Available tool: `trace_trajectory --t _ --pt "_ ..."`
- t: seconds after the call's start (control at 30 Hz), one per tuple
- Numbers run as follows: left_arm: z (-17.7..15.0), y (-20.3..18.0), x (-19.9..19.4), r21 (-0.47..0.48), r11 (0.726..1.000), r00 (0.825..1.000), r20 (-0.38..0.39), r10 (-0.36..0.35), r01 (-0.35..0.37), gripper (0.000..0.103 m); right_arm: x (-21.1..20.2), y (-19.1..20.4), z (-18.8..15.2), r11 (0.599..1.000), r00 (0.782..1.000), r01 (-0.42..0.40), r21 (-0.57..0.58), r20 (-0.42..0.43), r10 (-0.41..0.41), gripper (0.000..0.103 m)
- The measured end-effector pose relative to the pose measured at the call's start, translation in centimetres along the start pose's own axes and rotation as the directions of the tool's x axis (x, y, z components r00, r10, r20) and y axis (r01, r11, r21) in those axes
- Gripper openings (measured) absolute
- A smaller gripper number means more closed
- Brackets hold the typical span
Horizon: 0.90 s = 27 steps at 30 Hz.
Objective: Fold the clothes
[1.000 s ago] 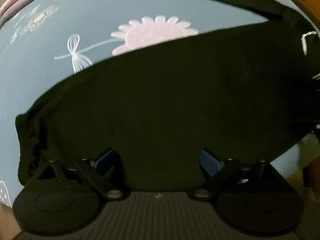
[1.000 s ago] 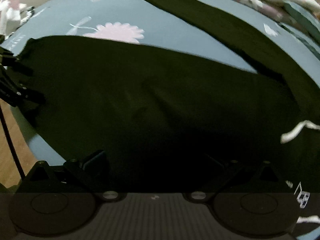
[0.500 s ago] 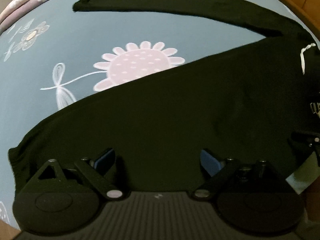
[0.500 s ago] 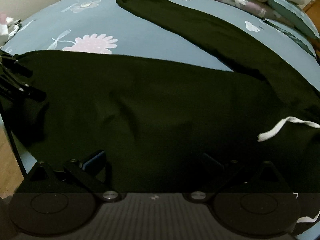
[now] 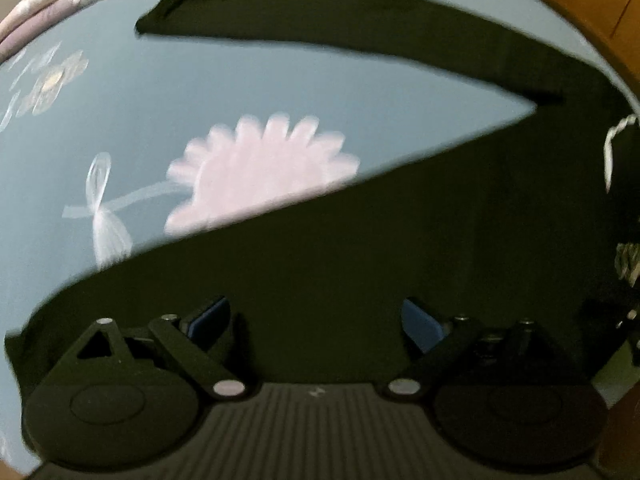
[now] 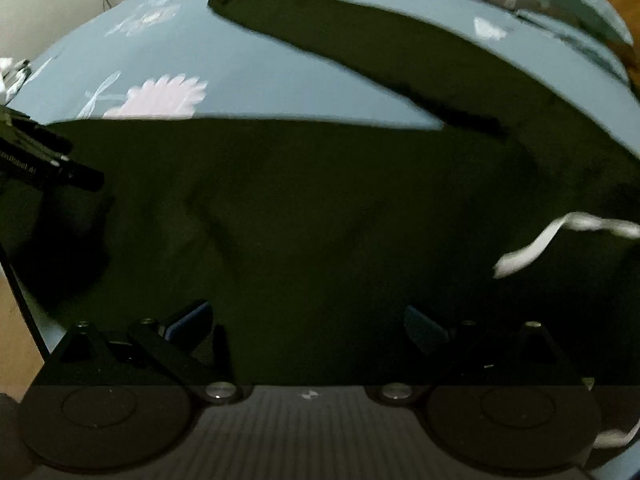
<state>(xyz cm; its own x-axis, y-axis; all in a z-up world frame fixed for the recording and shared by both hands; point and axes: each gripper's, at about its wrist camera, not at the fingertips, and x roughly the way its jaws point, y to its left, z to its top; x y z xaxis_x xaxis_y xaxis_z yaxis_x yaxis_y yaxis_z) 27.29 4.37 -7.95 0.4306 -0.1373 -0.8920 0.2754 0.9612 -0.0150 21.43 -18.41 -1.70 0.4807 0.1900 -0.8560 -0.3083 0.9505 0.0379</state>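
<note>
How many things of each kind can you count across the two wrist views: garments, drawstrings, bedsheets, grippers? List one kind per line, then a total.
Black garment, spread flat with one sleeve stretched out: 1
White drawstring on it: 1
Blue flowered bedsheet beneath: 1
Grippers, left gripper and right gripper, both open: 2
Total: 5

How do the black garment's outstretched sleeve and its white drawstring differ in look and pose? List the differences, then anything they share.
1. Colour: the sleeve is black; the drawstring is white.
2. Shape: the sleeve is a broad flat band; the drawstring is a thin cord.
3. Pose: the sleeve lies straight on the blue floral bedsheet; the drawstring curves across the garment's body.

Shared: both belong to the same garment, and neither is held by a gripper.
</note>
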Motion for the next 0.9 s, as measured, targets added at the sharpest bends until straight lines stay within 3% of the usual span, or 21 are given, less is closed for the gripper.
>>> trace_trajectory --t 0.23,0.43,0.53,0.67,0.9 --pt "2.4 -0.9 0.4 0.002 1.0 1.0 0.024 -0.006 0.006 0.092 1.3 -3.5 4.1 0.996 0.994 0.086 -0.019 0.072 -0.085 0.103" --pt "3.1 0.5 -0.1 0.012 1.0 0.998 0.062 0.003 -0.004 0.092 4.1 -5.8 9.2 0.983 0.973 0.174 -0.053 0.164 -0.163 0.103" --pt "2.9 1.6 0.1 0.003 1.0 0.998 0.065 -0.003 0.003 0.092 6.6 -7.1 10.9 0.98 0.972 0.2 0.0 0.129 -0.199 0.103" --pt "2.3 3.0 -0.2 0.011 1.0 0.998 0.067 -0.007 0.006 0.092 9.1 -7.5 11.2 0.991 0.992 0.122 0.057 -0.002 -0.123 0.103" --pt "2.4 6.7 -0.8 -0.012 0.999 0.997 0.072 -0.03 0.031 0.092 9.2 -7.5 12.9 0.981 0.989 0.143 0.127 -0.048 -0.138 0.103"
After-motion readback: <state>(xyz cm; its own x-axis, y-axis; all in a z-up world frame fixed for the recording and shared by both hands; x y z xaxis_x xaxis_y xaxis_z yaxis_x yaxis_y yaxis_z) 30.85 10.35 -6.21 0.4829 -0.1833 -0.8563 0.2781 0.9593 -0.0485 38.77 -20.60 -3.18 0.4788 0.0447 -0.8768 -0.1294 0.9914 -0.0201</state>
